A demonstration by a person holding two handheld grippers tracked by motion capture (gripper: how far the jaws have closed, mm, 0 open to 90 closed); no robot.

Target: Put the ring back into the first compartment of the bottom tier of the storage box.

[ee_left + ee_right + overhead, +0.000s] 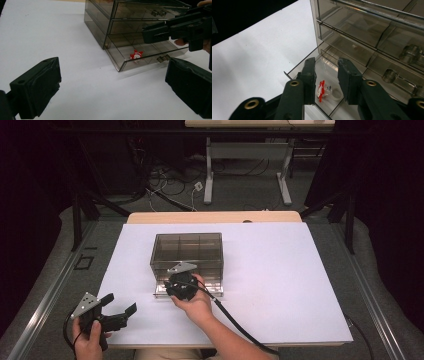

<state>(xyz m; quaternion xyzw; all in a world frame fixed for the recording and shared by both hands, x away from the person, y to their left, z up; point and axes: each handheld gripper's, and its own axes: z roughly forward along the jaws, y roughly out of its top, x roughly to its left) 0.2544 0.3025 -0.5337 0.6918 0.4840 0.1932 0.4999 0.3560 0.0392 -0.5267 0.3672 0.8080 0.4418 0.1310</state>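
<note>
Right gripper (pixel 182 285) poised over the pulled-out bottom drawer (pixel 150 56) of the smoky clear drawer cabinet (pixel 187 251), jaws parted a little and gripping nothing. Directly beneath and between the fingertips in the right gripper view: a small red-and-white ring toy (pixel 324 92), lying on the drawer floor in the near-left compartment, close to the drawer's front wall. Pads apparently just clear of the toy on both sides, though hard to be sure given the steep angle and the clear plastic.

Key relation for the coming move: toy straight below the tool, slightly toward the left pad, red flat face standing on edge and roughly parallel to the pads, clear ring band trailing toward the other pad. From the left gripper view, the same toy (pixel 136 55) visible through the drawer's front wall, with two small knobs off to its right.

Right hand (pixel 196 304) cupped behind the tool, wrist bent forward, jaws tipped down into the drawer, forearm coming in from the lower right. Clearly the nearer hand.

Left gripper (pixel 107 312) parked near the front-left corner of the white table top (pixel 280 285), well apart from the cabinet, jaws wide and bare, aimed toward the drawer.
</note>
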